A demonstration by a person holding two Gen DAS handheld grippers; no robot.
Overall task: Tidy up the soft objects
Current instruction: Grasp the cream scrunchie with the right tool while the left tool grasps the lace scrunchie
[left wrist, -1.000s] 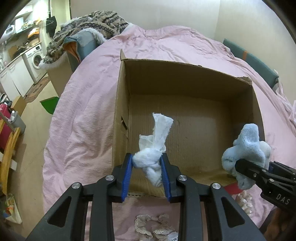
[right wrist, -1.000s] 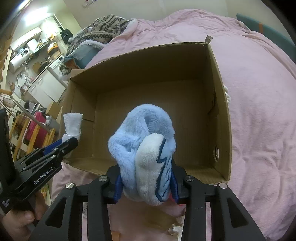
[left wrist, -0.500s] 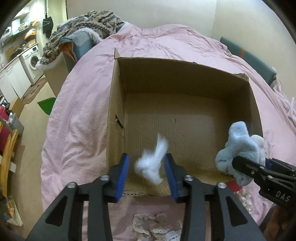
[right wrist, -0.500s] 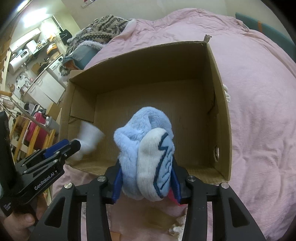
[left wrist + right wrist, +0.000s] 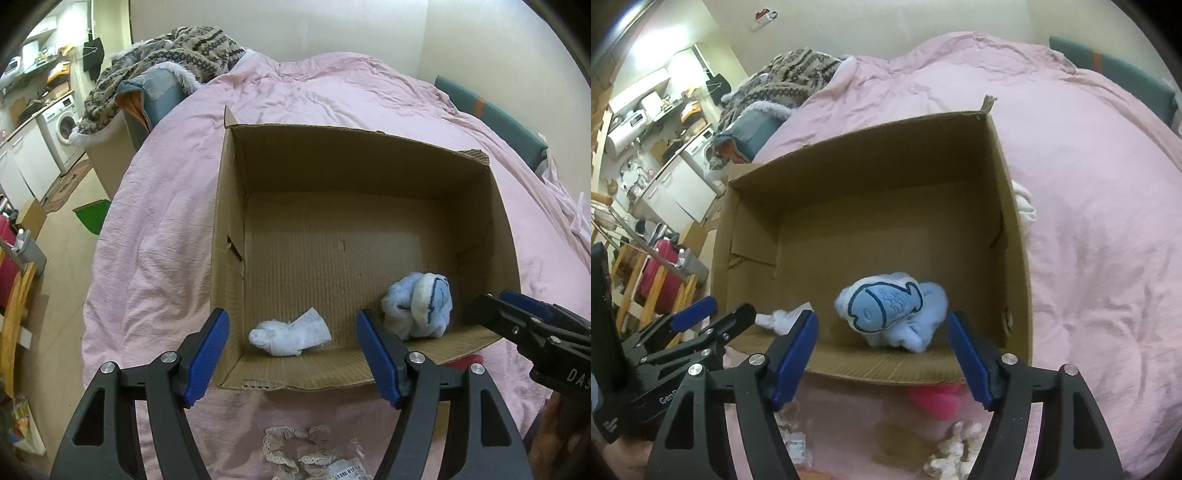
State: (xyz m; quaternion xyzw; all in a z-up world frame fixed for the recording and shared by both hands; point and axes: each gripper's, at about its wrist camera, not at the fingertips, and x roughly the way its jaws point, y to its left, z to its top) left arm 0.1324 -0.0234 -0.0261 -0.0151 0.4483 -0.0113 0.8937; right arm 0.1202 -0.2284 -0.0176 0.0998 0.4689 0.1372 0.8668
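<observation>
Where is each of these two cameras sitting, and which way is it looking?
Left wrist view: rides the left gripper, looking down into the cardboard box; its blue fingers frame a white sock, released as they opened.
Right wrist view: rides the right gripper, looking down at the blue fish sock, also just dropped; a hand shows at the bottom left.
Shared: box, both socks, pink bedspread, each other's gripper.

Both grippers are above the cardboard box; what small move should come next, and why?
Probably draw both back toward the items on the pink bedcover. The left gripper and right gripper have just opened and hold nothing; the white sock and blue fish sock lie in the cardboard box.
</observation>
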